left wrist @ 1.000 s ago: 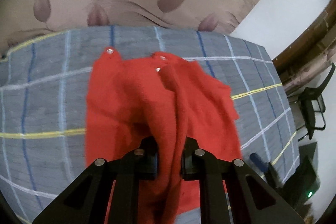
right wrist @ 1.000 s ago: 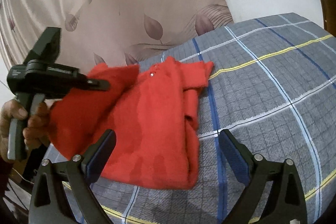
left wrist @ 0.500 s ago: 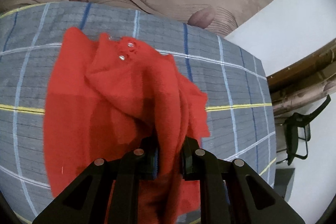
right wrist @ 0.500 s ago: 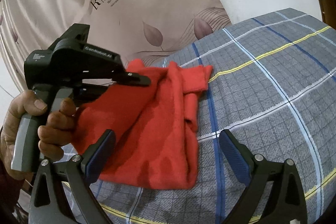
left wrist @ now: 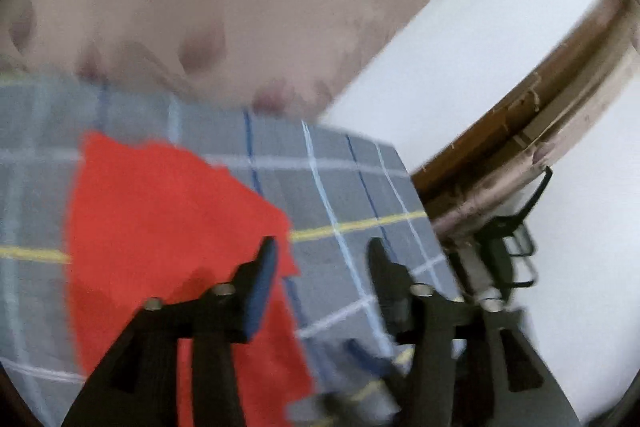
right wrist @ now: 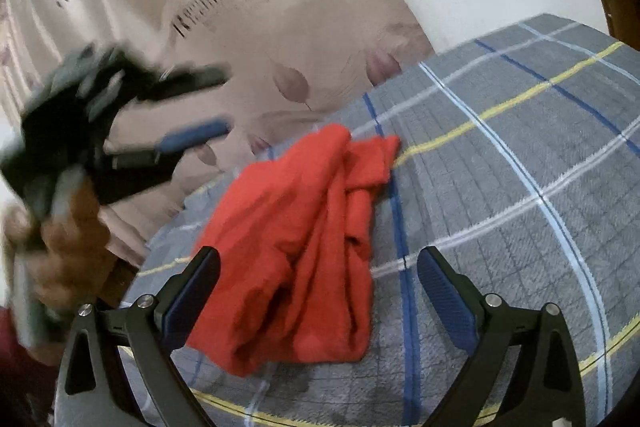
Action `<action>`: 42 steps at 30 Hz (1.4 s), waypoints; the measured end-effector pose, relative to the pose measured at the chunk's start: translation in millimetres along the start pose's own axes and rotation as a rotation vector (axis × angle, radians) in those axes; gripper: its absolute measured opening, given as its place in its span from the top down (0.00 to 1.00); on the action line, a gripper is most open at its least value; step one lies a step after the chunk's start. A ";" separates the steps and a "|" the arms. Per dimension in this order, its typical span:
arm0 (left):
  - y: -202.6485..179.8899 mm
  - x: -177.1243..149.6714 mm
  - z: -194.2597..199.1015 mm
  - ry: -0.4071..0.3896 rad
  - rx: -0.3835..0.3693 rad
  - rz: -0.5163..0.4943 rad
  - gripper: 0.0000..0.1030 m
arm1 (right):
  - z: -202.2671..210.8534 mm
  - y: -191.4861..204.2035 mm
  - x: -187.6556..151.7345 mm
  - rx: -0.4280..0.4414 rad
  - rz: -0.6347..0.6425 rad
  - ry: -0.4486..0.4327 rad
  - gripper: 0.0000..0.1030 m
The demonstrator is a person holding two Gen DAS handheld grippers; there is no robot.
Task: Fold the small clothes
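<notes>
A red garment [right wrist: 304,251] lies loosely folded on a grey plaid bedspread [right wrist: 520,187], free of both tools. The left gripper [right wrist: 224,103], held in a person's hand [right wrist: 68,239] above the cloth's edge, is opening its 2 fingers on nothing. The right gripper [right wrist: 318,291] hovers near the garment, fingers spread wide and empty.
</notes>
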State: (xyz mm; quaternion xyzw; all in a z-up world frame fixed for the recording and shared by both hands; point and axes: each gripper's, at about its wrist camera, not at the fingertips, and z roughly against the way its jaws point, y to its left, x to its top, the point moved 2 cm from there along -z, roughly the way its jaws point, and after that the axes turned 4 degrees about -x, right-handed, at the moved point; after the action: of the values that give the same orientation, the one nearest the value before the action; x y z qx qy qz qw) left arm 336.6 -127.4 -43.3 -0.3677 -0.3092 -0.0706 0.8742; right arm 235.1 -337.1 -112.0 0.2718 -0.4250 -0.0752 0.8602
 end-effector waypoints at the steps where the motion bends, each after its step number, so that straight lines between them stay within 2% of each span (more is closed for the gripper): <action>1: 4.6 -7.6 14.8 -0.051 0.013 -0.034 0.47 | 4.1 -0.5 1.0 0.030 -0.006 -0.010 0.10; 3: 18.8 -28.3 37.5 -0.102 0.053 -0.107 0.45 | 6.2 -3.5 1.2 0.091 -0.031 0.036 0.30; 4: 27.4 -38.2 42.0 -0.105 0.079 -0.123 0.45 | 6.6 -5.3 -0.3 0.120 -0.048 0.073 0.45; 6: 52.7 -60.8 52.1 -0.109 0.093 -0.107 0.45 | 3.9 -10.1 -2.4 0.237 -0.117 0.149 0.48; 8: 77.4 -80.6 57.0 -0.109 0.094 -0.079 0.45 | 0.9 -8.7 -1.8 0.308 -0.144 0.182 0.48; 11: 101.5 -99.0 61.5 -0.154 0.103 -0.052 0.45 | -13.4 0.4 4.3 0.348 -0.148 0.253 0.48; 16: 106.9 -123.5 55.0 -0.171 0.099 -0.079 0.45 | -50.9 0.6 13.3 0.226 -0.138 0.335 0.46; 18: 105.0 -126.0 51.7 -0.143 0.085 -0.086 0.44 | -63.8 -1.5 14.3 0.237 -0.160 0.360 0.46; 23: 110.2 -128.7 53.5 -0.146 0.062 -0.047 0.36 | -86.0 11.9 14.1 0.238 -0.127 0.403 0.47; 26: 115.6 -129.3 54.3 -0.148 0.051 -0.012 0.35 | -98.5 21.2 17.2 0.184 -0.077 0.405 0.47; 27: 116.5 -129.5 54.1 -0.147 0.047 -0.005 0.35 | -104.5 21.8 17.7 0.175 -0.070 0.409 0.50; 29: 115.5 -129.8 55.2 -0.150 0.055 -0.007 0.35 | -112.9 22.7 18.1 0.139 -0.038 0.422 0.85; 31: 112.9 -130.6 57.1 -0.159 0.063 -0.018 0.35 | -113.8 26.4 22.2 0.120 -0.008 0.425 0.87; 35: 109.6 -130.9 60.7 -0.181 0.077 -0.033 0.32 | -89.3 37.2 51.2 0.112 0.089 0.356 0.89; 37: 109.3 -130.7 59.9 -0.178 0.074 -0.036 0.30 | -84.2 28.9 60.8 0.069 0.114 0.344 0.89; 42: 109.5 -130.0 57.3 -0.161 0.083 -0.038 0.28 | -115.4 2.3 39.4 0.088 0.059 0.436 0.88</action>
State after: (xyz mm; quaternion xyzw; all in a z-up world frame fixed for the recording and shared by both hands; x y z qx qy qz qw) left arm 243.3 -22.7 -155.1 -0.3296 -0.3879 -0.0446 0.8596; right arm 348.7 -302.7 -140.3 0.3063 -0.2396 0.0293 0.9208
